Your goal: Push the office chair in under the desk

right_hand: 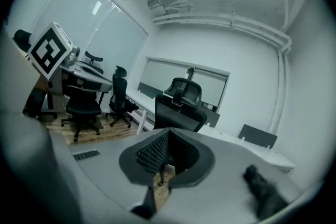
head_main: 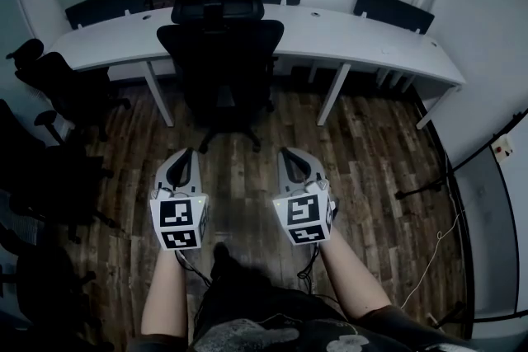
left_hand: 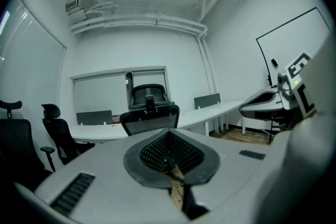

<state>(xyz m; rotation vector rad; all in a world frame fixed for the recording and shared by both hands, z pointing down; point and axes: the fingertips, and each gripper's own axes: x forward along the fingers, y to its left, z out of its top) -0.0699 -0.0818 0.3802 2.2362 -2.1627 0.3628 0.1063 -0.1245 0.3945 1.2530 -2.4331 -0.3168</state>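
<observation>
**Both claws shut and empty, chair ahead of them at the surface**

Nearest: two bare forearms (head_main: 169, 293), each carrying a claw with a square-marker cube. The left claw (head_main: 183, 154) and right claw (head_main: 289, 152) sit side by side, pointing across the dark wood-plank floor (head_main: 371, 144).

- Left claw (left_hand: 168, 157): jaws pressed together, nothing between them.
- Right claw (right_hand: 161, 166): jaws pressed together, nothing between them.
- Black mesh-backed office chair with headrest (head_main: 221, 53): straight ahead of both claws and apart from them. A strip of bare floor lies between the claw tips and the chair's wheeled base.
- Chair backrest faces the claws (left_hand: 149, 119) (right_hand: 178, 113), standing at the front edge of the long white surface (head_main: 346, 33), between two of its legs.
- How far the seat sits under the surface: cannot tell.
- Other black chairs (head_main: 58, 86) stand off to the left.
</observation>
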